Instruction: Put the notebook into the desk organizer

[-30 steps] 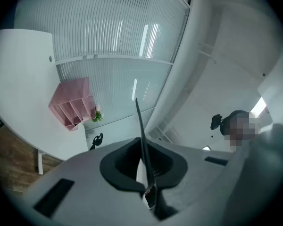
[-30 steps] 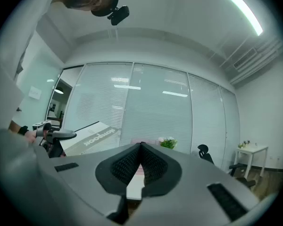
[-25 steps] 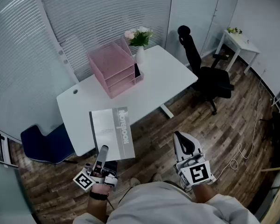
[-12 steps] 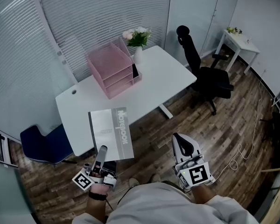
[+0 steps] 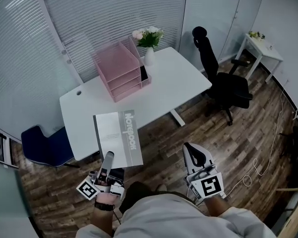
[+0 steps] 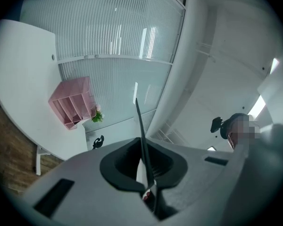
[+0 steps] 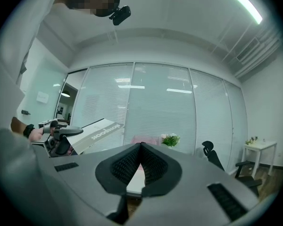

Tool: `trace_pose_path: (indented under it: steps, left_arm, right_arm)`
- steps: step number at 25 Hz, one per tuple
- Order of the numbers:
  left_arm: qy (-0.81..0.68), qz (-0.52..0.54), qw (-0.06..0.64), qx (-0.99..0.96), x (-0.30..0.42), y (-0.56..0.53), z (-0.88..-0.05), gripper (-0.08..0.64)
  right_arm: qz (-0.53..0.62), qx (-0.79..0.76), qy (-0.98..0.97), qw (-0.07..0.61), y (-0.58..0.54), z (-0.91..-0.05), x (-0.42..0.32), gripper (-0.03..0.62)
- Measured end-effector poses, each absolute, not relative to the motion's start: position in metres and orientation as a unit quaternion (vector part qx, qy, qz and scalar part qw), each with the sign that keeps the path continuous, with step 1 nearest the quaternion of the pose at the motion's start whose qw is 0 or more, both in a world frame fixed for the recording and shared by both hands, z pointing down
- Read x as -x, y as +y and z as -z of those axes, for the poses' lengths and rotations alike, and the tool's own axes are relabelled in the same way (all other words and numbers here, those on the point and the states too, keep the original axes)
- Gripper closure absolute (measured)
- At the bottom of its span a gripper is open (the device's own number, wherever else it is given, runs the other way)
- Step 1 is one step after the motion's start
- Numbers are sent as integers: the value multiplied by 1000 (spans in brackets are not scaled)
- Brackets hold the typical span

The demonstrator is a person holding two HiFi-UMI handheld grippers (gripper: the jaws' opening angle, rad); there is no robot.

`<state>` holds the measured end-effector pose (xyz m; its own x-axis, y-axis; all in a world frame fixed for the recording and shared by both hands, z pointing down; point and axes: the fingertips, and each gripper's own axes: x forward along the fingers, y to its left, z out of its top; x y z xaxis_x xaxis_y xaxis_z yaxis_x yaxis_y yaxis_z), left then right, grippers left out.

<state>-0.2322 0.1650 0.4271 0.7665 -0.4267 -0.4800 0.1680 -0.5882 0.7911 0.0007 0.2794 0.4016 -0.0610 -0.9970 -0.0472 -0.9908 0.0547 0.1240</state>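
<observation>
A grey-white notebook (image 5: 118, 139) with a dark spine strip is held flat in the air near the white desk's (image 5: 179, 81) front edge. My left gripper (image 5: 109, 157) is shut on its near edge; in the left gripper view the notebook (image 6: 142, 140) shows edge-on between the closed jaws. The pink desk organizer (image 5: 121, 71) stands at the back of the desk, its tiers facing the front, and appears far off in the left gripper view (image 6: 70, 102). My right gripper (image 5: 193, 151) hangs low on the right, shut and holding nothing (image 7: 140, 147).
A white vase with flowers (image 5: 149, 41) stands beside the organizer. A black office chair (image 5: 223, 81) is right of the desk, a blue chair (image 5: 44, 145) at its left end. A small white side table (image 5: 260, 46) stands far right. Cables lie on the wood floor (image 5: 258, 162).
The view has shifted slightly; the notebook and both grippers keep nearly the same pose, with the desk a touch closer.
</observation>
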Motion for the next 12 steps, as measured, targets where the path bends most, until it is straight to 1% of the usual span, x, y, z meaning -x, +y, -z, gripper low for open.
trace_pose_path:
  steps: [5,12]
  left_arm:
    - [-80,336,442,-828,218,154,-422,546]
    - [-79,341,447,-823,190,92,-436,546]
  right_arm:
    - [57,-675,-735,26,265,-410,-9,580]
    - [63,-680,-730,34,207,-412,-35,580]
